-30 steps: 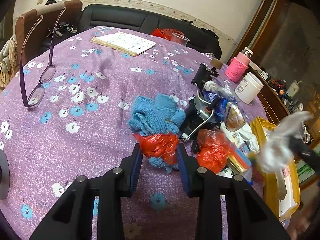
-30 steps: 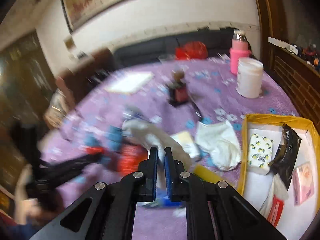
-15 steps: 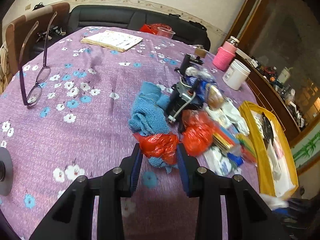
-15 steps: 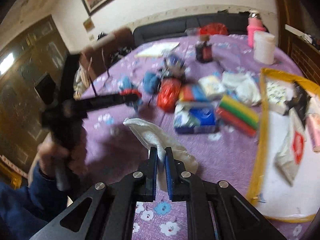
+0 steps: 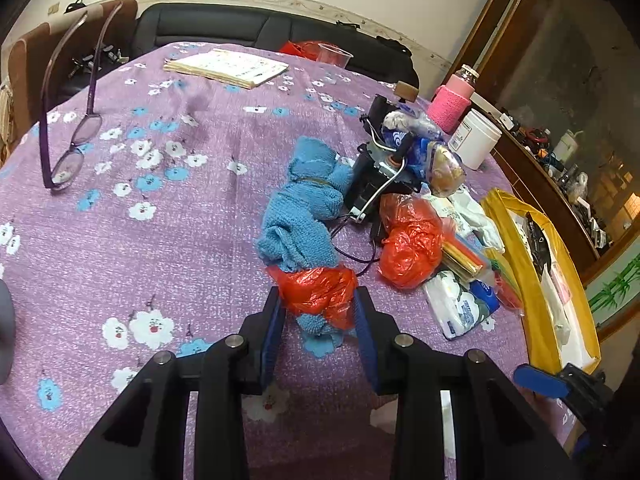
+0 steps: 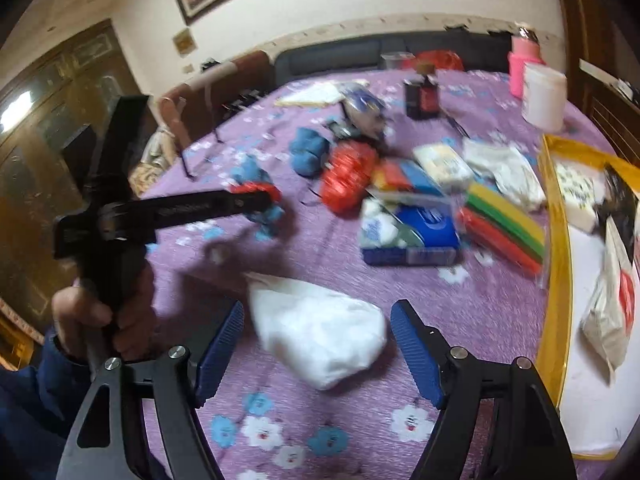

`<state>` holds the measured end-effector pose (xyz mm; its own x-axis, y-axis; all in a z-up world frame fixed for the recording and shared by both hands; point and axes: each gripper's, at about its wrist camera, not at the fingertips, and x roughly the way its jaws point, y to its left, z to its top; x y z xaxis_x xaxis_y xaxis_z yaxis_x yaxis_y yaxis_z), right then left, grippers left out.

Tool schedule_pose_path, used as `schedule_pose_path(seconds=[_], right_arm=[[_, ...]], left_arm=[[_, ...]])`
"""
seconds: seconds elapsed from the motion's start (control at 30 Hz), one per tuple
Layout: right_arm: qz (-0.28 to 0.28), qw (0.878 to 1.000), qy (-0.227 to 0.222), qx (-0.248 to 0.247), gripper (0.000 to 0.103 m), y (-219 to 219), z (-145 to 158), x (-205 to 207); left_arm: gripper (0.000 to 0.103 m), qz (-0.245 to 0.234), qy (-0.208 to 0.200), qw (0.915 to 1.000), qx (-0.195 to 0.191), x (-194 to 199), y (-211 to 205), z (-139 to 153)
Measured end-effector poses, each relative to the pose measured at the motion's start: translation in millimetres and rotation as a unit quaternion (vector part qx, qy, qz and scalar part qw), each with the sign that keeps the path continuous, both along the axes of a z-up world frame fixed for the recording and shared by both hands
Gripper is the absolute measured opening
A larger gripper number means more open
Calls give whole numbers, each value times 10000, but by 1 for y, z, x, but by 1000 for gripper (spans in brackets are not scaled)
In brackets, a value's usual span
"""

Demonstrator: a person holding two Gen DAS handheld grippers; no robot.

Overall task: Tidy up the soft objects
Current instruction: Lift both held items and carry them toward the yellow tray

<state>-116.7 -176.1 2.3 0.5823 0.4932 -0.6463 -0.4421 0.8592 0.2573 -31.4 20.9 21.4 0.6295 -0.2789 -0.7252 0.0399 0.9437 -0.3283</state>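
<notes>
On the purple cloth (image 5: 168, 216), far left, glasses (image 5: 68, 148) lie alone. Moving right, the left gripper (image 5: 318, 320) is clamped on a red bag (image 5: 316, 288) wrapped round a blue towel (image 5: 298, 216), which trails away across the table. Further right, the right gripper (image 6: 316, 344) has just been opening: its jaws stand wide, pads clear of the white bag (image 6: 316, 328) lying between them. A yellow tray (image 6: 558, 248) sits far right.

Two close downward views, shared tablecloth (image 5: 168, 240)
</notes>
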Motion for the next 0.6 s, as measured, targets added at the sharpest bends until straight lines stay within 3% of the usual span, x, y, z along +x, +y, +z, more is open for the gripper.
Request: schedule_pose_path(seconds=[0.13,0.3,0.37,0.4,0.47,0.6], right_arm=[[-28,9997,226,-17,80,5,-10,7],[-68,9989,186,-417,81,25,-17,9],[-116,9976,141,-672,57,29,-21,8],[-141,9970,118,-751,55,30,-22,8],[-142,9981,84,-601,39,26,-21,8],[-207,9988,-59,-448,38,21,-18,4]], left_arm=[[33,-7,-7,10000,-11,0,0,-1],[33,-38,-32,10000,3,0,0,-1],[33,-55,-40,10000,13,-1,-1,0],[33,-66,-46,10000,10,-1,-2,0],[33,-89,-76,9999,13,-1,-3,1],[33,-158,-181,9997,-14,-4,-4,4]])
